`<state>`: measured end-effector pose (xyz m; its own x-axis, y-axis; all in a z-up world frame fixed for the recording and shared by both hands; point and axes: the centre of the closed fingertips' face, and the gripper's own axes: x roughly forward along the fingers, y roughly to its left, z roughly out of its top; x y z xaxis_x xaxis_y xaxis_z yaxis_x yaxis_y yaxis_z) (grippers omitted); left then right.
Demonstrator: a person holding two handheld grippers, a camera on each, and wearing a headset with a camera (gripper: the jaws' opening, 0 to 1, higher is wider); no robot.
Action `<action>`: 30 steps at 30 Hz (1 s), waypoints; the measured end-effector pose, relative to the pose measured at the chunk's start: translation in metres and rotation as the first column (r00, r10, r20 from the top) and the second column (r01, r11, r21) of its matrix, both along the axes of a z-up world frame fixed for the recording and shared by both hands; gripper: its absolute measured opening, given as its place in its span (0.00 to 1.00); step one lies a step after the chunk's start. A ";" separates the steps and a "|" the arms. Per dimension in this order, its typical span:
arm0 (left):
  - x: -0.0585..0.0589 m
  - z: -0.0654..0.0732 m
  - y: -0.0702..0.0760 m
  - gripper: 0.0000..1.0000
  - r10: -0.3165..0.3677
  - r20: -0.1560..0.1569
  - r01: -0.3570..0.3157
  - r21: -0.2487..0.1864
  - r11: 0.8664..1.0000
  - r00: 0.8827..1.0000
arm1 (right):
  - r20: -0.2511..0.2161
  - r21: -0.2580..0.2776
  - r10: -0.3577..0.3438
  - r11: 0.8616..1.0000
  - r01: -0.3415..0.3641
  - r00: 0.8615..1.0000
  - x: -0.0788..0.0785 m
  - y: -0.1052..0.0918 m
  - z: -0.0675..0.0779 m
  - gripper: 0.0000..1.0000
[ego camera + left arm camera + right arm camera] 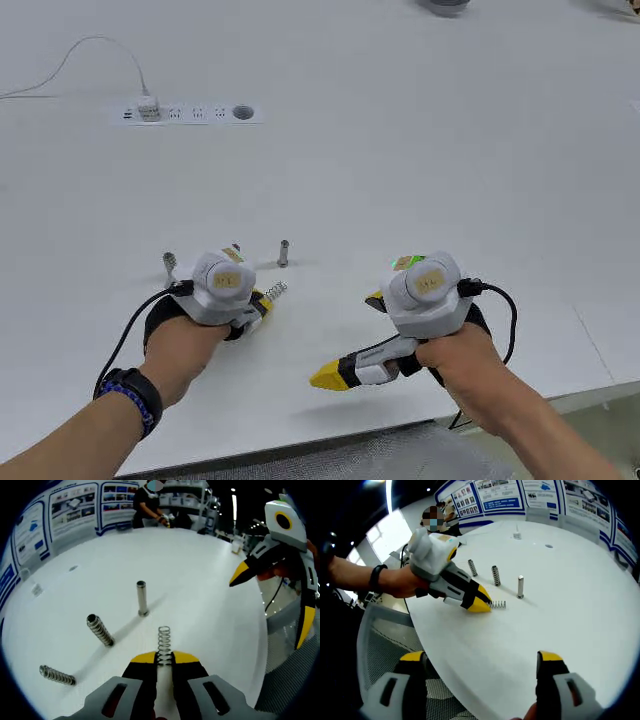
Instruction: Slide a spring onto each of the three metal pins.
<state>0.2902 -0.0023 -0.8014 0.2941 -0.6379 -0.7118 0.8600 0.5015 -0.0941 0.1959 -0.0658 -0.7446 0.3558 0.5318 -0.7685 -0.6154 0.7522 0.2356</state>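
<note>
The spring (164, 639) is a skinny coil of shiny wire. It's clamped at one end between the jaws of the left gripper (164, 658), with the rest poking out past the yellow tips. 3 metal pins stand upright ahead of it on the white worktop (210, 595). The bare pin (141, 598) is nearest, and the second pin (100, 630) and third pin (57, 675) each already wear 1 spring. The right gripper (480, 662) sits well off to the side, jaws wide apart with nothing in them. Plenty of open worktop beyond the pins, and the near edge runs close by both hands.
</note>
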 end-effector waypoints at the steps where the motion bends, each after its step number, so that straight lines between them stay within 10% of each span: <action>1: -0.001 0.001 0.002 0.10 0.005 -0.002 -0.005 -0.002 1.000 1.000 | -0.001 0.001 0.001 1.000 -0.001 1.000 0.000 0.001 0.000 0.93; 30: -0.016 0.028 0.095 0.10 0.150 -0.006 -0.150 -0.058 0.987 0.989 | -0.003 0.034 0.064 0.997 -0.064 0.998 0.011 0.042 0.006 0.99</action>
